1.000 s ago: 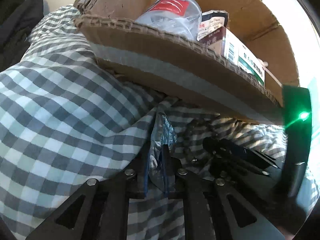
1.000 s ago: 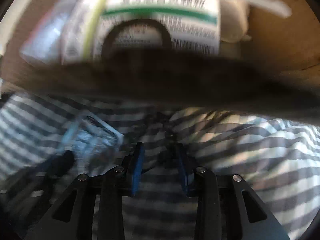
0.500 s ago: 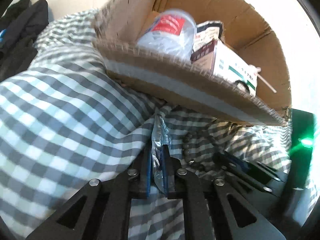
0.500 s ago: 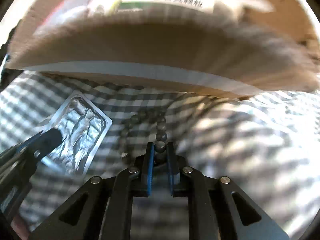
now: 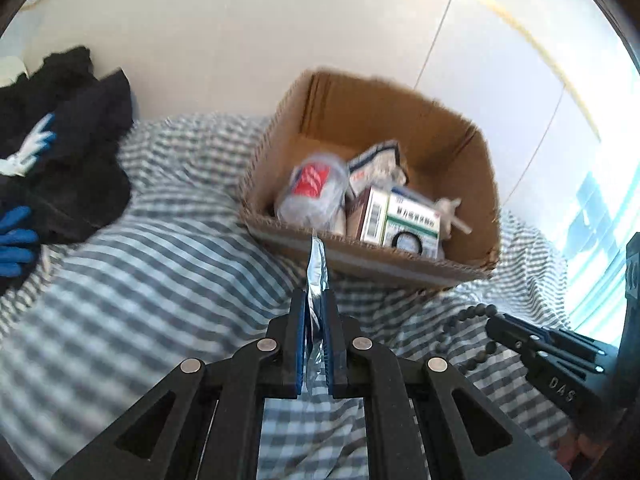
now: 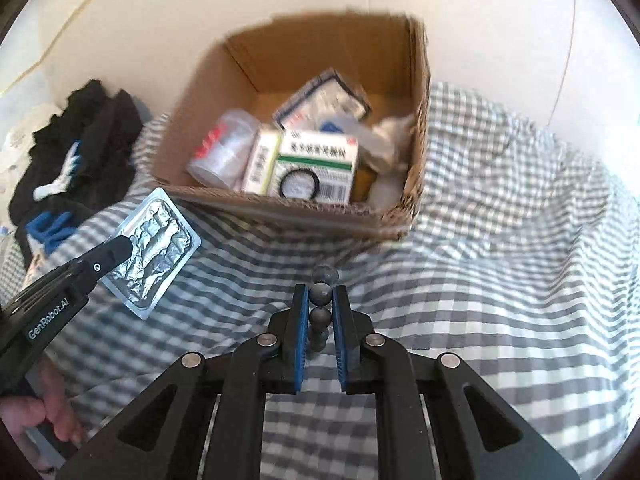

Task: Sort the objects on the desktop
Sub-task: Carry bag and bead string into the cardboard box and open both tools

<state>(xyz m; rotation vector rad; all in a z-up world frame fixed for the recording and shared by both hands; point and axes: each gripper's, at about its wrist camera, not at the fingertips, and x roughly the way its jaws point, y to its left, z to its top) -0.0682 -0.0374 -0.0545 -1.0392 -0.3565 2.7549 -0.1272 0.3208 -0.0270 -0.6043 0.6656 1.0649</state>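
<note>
Two tongs, both loaded. My left gripper (image 5: 314, 312) is clamped narrow on a foil blister pack (image 6: 154, 248), which I see edge-on from the left wrist: a thin sliver sticking straight out past the tips. From the right wrist it shows flat, with its long axis running up and away from the left tips. My right gripper (image 6: 321, 308) is pinched on a dark bead string (image 6: 322, 300). One bead sits between the pads (image 6: 301, 320), one pokes out ahead, and the rest hangs below, partly hidden.

Key relation: the cardboard box (image 5: 472, 200) lies ahead of and below both tongs, opening up, with its near rim just past the tips. From the left tongs it sits ahead and to the right; from the right tongs, ahead and slightly left. The left tips look nearer the near rim, so I'd guess the blister pack goes in first. The box already holds a clear jar (image 6: 224, 152), a green-striped carton (image 6: 316, 164) and other packs.

Versus a second ago: both tongs were low on the checked cloth (image 6: 500, 240), with the box rim looming overhead. Now both are raised and look down into the box. The right jaws stood open then, with nothing held, and now grip the beads. The left grip is unchanged, and the pack is off the cloth.
</note>
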